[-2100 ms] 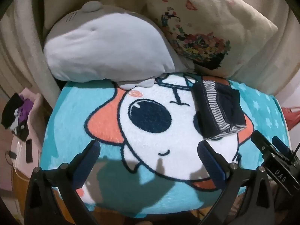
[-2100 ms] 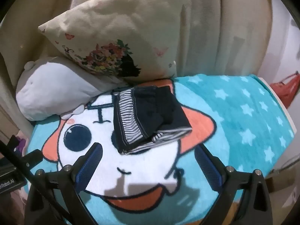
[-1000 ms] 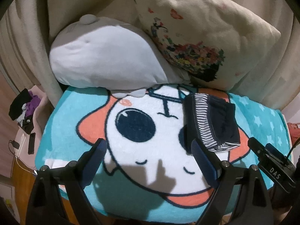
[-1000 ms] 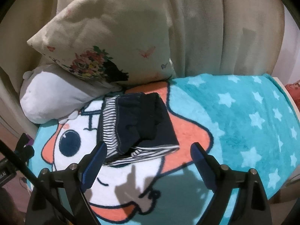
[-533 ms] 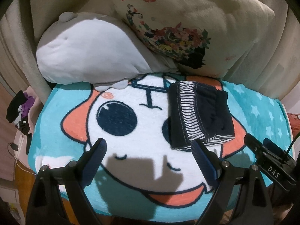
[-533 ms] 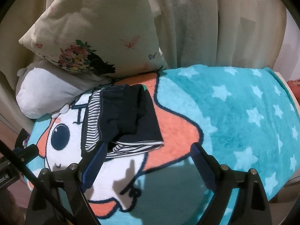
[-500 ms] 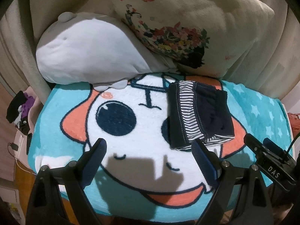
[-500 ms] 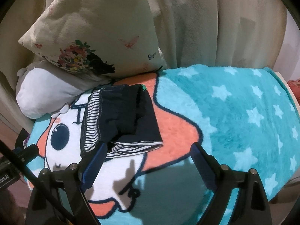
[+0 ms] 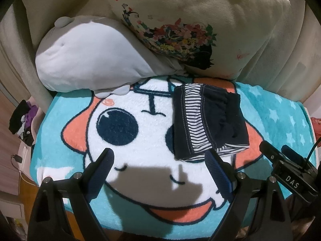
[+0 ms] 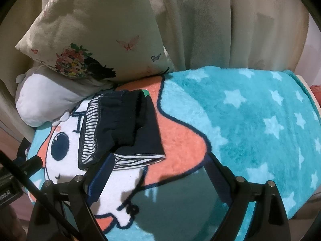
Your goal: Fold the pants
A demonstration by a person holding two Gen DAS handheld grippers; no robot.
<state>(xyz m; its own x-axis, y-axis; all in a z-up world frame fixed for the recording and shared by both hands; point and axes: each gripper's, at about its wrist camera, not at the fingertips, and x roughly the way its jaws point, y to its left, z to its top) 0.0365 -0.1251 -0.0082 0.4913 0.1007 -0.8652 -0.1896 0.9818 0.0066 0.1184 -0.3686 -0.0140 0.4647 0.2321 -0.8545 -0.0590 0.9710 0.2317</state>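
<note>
The navy pants with striped lining [image 9: 206, 120] lie folded in a compact rectangle on the cartoon blanket [image 9: 140, 136]. They also show in the right wrist view [image 10: 120, 128]. My left gripper [image 9: 160, 160] is open and empty, held above the blanket with its right finger near the pants' front edge. My right gripper [image 10: 158, 164] is open and empty, its left finger just in front of the pants' near corner. The other gripper's body [image 9: 289, 172] shows at the right edge of the left wrist view.
A grey and white plush pillow [image 9: 90, 58] and a floral cushion [image 9: 200, 24] lean at the back against beige curtains [image 10: 230, 24]. The teal starred part of the blanket [image 10: 260, 110] spreads right. A side stand with dark clutter [image 9: 22, 120] is at the left.
Both grippers have shifted rightward and a little closer over the blanket. The pants now sit further left in both views. Both grippers stay open; the pants have not moved.
</note>
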